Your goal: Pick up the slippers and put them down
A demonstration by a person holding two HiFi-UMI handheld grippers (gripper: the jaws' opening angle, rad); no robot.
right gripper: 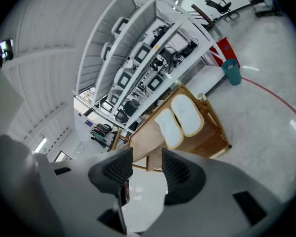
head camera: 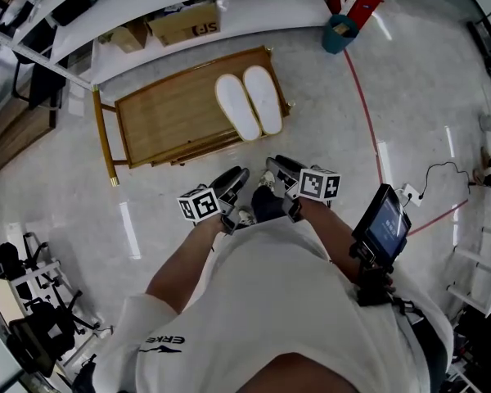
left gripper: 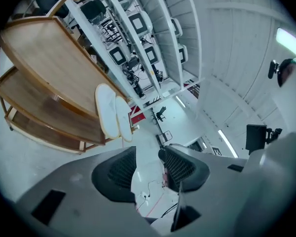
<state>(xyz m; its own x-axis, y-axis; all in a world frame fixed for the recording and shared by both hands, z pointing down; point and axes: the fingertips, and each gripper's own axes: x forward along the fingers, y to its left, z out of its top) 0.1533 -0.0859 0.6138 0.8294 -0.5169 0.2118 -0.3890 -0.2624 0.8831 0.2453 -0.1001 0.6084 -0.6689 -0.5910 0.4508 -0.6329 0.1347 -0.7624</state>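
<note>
The pair of flat white slippers lies side by side on top of the light wooden two-shelf trolley. The left gripper and right gripper hover well apart from them, jaws apart and empty. Whether the lift is still to come or the set-down is finished, I cannot tell.

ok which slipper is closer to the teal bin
The right-hand slipper in the head view, at the cart's end; the other slipper lies beside it, further inward.
</note>
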